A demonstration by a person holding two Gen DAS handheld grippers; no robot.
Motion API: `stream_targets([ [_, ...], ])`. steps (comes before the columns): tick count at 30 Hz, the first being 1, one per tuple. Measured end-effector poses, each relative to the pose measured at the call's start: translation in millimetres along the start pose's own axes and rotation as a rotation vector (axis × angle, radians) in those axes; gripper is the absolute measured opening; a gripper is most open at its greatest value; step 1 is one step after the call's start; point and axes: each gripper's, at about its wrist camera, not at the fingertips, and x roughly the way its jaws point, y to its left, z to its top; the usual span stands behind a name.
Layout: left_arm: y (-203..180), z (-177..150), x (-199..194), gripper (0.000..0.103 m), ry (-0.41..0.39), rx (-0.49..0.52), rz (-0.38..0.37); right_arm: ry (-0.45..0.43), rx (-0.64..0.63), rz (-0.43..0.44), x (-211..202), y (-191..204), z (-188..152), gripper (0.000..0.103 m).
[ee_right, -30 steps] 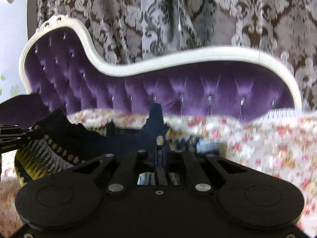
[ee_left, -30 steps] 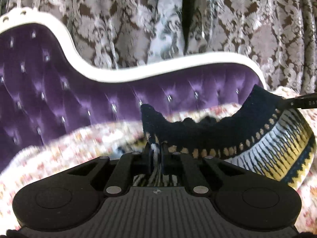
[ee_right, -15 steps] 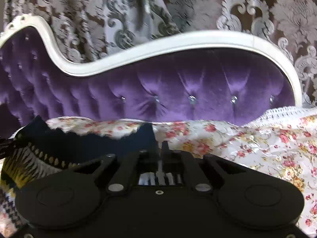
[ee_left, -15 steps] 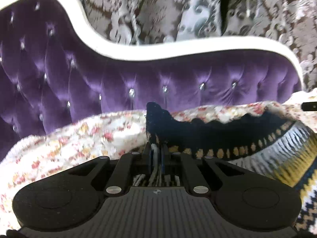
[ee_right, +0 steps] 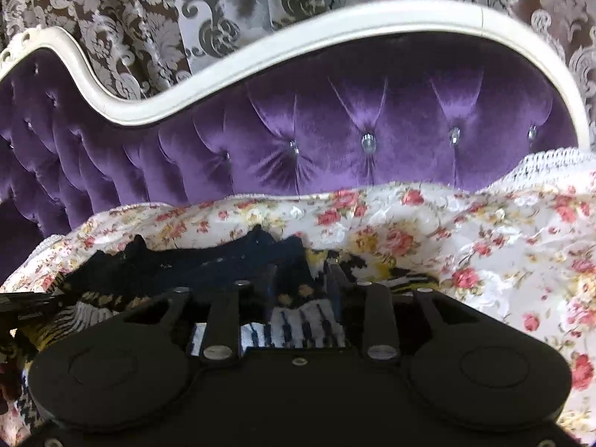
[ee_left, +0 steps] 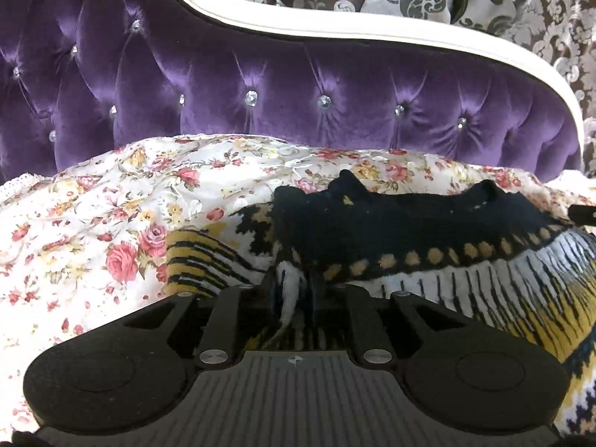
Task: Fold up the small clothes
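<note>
Patterned knit sweater (ee_left: 465, 260) flat on floral bedspread (ee_left: 93, 231), dark edge toward purple headboard (ee_left: 298, 85). Left gripper (ee_left: 294, 283) opening slightly, fabric fold between pads. Right gripper (ee_right: 301, 279) just released, jaws apart over sweater.

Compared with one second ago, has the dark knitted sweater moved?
Yes. The dark knitted sweater has come down: its navy edge stood up against the purple tufted backrest before, and it now lies lower, on the floral cover.
</note>
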Motion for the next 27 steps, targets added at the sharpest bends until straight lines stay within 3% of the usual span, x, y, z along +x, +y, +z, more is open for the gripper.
stream_targets([
  [8,-4,-4,-2,0.017,-0.039,0.008,0.020,0.038,0.035,-0.001,17,-2,-11,0.054],
  [10,-5,-5,-1,0.017,-0.042,0.015,0.028,0.032,0.022,-0.008,16,1,-14,0.048],
  [11,-5,-6,-1,0.017,-0.043,0.019,0.033,0.028,0.009,-0.010,16,3,-15,0.036],
  [12,-5,-6,0,0.017,-0.044,0.021,0.036,0.020,-0.010,-0.014,14,5,-16,0.016],
  [17,-3,-8,0,0.018,-0.051,0.007,0.027,-0.030,-0.174,-0.034,3,29,-17,0.011],
  [20,2,-9,0,0.017,-0.055,-0.020,0.004,-0.094,-0.237,-0.136,-3,32,-10,0.010],
  [25,4,-10,0,0.018,-0.058,-0.036,-0.008,0.021,-0.168,-0.222,27,10,-10,0.009],
  [27,4,-10,0,0.018,-0.059,-0.033,-0.006,0.006,-0.193,-0.236,31,12,-17,0.009],
])
